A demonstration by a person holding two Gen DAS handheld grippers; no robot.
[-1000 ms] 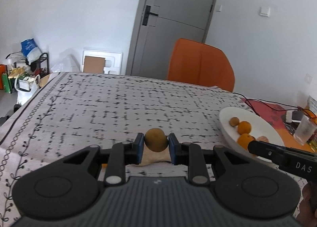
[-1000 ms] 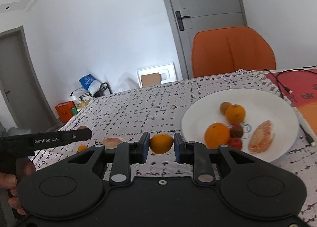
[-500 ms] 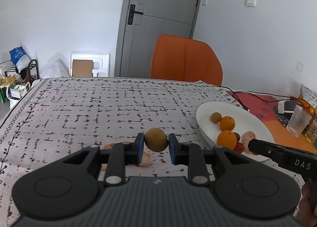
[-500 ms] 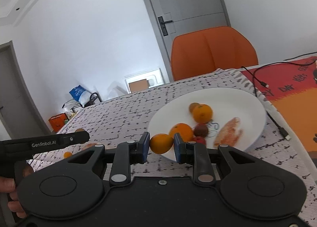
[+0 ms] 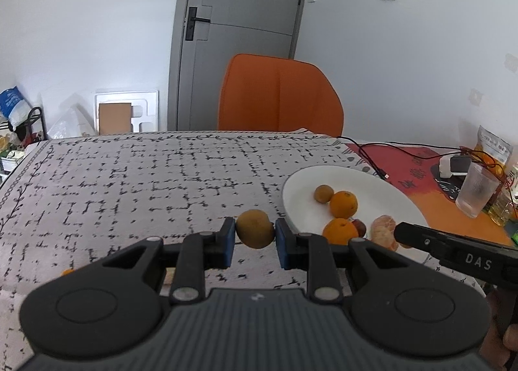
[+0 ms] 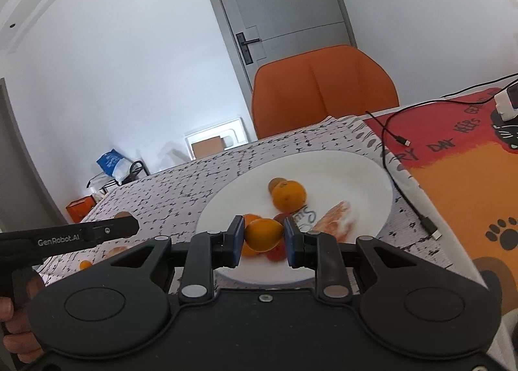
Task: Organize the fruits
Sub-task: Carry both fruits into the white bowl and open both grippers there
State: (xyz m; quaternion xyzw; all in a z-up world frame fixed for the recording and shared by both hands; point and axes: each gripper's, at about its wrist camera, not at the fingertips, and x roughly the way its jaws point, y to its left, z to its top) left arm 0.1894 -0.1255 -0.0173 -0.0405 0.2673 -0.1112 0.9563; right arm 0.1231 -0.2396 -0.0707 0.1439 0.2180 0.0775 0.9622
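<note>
We log: left tool (image 5: pixel 254 238), side marked "GenRobot.AI", clamped on a brown fruit (image 5: pixel 254 228) over the tabletop (image 5: pixel 129 183); right tool (image 6: pixel 263 240), marked "DAS", clamped on an orange (image 6: pixel 263 234) above the white plate (image 6: pixel 356 176).

Table (image 5: pixel 145 176) covered by a white cloth with a black broken-line pattern; at the right end, a red and orange printed mat (image 6: pixel 469 183). Lying directly on the cloth: a white plate (image 5: pixel 382 189) near the right side, and a small orange piece (image 5: pixel 68 272) at the near left. On the mat – a black cable (image 6: pixel 404 189), a clear ribbed glass (image 5: pixel 476 191), a white charger block (image 5: pixel 448 167). Items further right are too blurred to identify.
</note>
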